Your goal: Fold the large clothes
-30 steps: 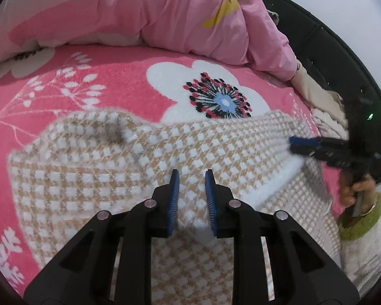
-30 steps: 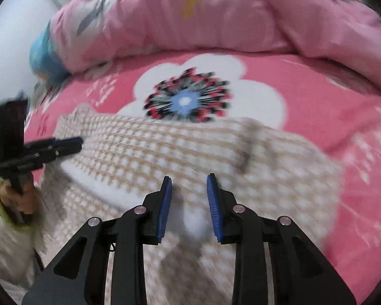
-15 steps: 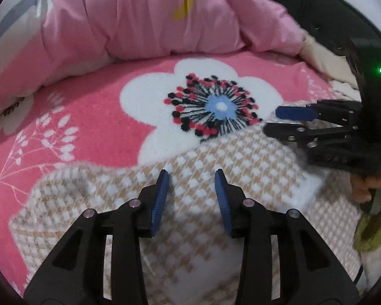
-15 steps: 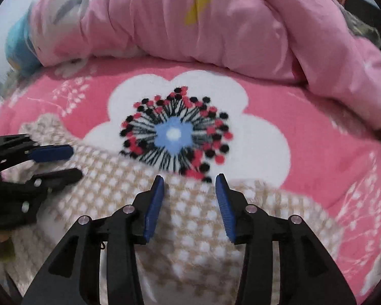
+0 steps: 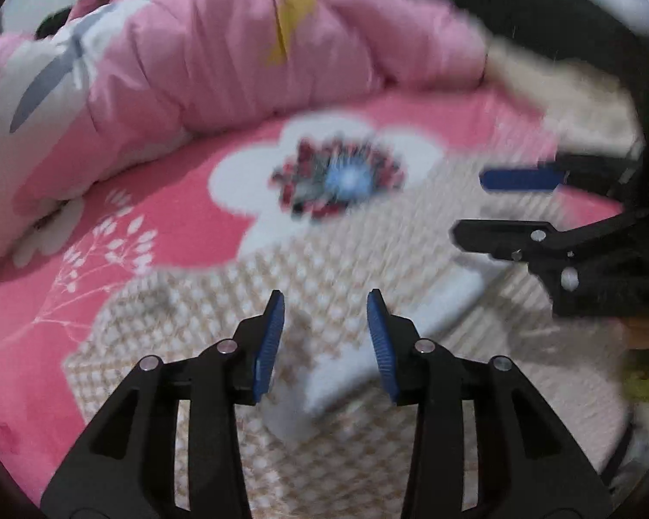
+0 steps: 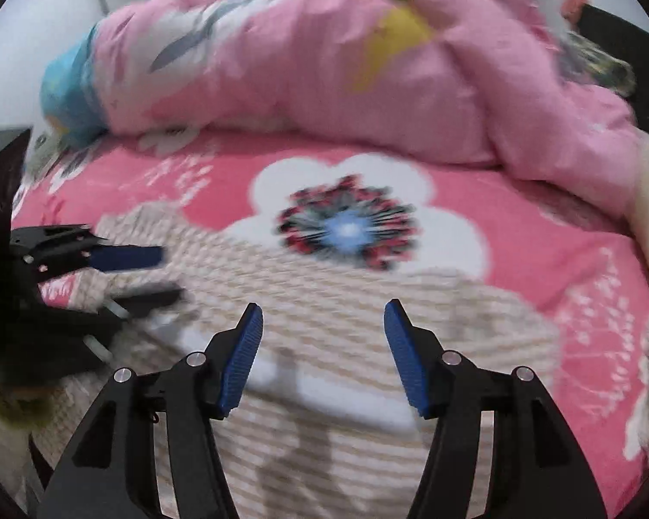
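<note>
I am hovering both grippers over the beige-and-white checked knit garment [image 6: 367,311], which is lying folded on the pink fleece blanket [image 6: 519,233] just below its big white flower. My left gripper [image 5: 324,337] and right gripper [image 6: 322,354] are opening, pads gripping nothing.

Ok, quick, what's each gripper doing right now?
Left gripper: jaws opening, nothing between them, above the checked garment.
Right gripper: jaws opening, holding nothing.
</note>
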{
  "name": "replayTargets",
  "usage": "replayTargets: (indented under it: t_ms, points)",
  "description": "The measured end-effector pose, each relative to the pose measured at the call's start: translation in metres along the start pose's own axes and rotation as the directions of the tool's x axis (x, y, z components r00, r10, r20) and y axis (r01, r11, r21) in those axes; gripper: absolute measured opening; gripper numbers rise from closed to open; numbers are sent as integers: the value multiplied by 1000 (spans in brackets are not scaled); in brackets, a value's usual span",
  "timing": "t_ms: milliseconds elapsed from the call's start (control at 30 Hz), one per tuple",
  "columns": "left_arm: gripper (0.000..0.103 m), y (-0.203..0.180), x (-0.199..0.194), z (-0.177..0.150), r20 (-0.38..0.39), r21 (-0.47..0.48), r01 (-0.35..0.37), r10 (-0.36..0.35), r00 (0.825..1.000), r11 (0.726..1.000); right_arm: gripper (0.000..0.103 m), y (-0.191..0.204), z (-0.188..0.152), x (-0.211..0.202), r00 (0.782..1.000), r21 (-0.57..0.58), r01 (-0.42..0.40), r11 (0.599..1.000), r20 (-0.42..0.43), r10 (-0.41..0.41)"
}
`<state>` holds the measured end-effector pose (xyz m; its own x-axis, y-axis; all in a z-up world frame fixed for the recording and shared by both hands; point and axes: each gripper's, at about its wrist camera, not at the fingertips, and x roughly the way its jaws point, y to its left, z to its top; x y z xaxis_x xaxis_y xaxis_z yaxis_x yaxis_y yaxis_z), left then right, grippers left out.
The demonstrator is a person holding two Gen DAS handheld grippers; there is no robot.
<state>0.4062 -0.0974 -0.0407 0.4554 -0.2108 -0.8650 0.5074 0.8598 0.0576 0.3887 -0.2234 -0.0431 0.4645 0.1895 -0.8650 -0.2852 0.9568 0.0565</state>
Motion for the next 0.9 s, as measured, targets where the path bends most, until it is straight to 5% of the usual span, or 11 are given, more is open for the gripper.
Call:
replayTargets:
  t_ms: [67,267,367,500,600,833,900]
  points:
    - [53,-2,11,-19,-19,13,-47,47,999,999,60,7,-22,18,999,-32,37,999,-30,-38]
    - [55,25,-30,-54,-16,-111,-13,11,1000,994,61,2,-60,-34,996,29,75,997,-52,-73]
    - [56,35,-70,-76,25,-172,-48,53,998,984,63,13,-76,-76,999,42,32,999,16,-33]
    - [78,39,-124,-119,106,-253,-23,52,993,967,83,40,-112,-124,996,23,-28,999,88,26]
    - [83,29,-145,-150,124,-277,-49,87,989,960,86,55,-140,-135,996,24,-32,999,88,30]
    - [85,-14,-132,-218,92,-346,-53,90,992,937,86,78,-199,-109,998,103,-49,993,42,45]
    - [85,-26,-111,-228,41,-346,-83,103,994,934,86,80,-211,-82,1000,96,6,995,-11,-5]
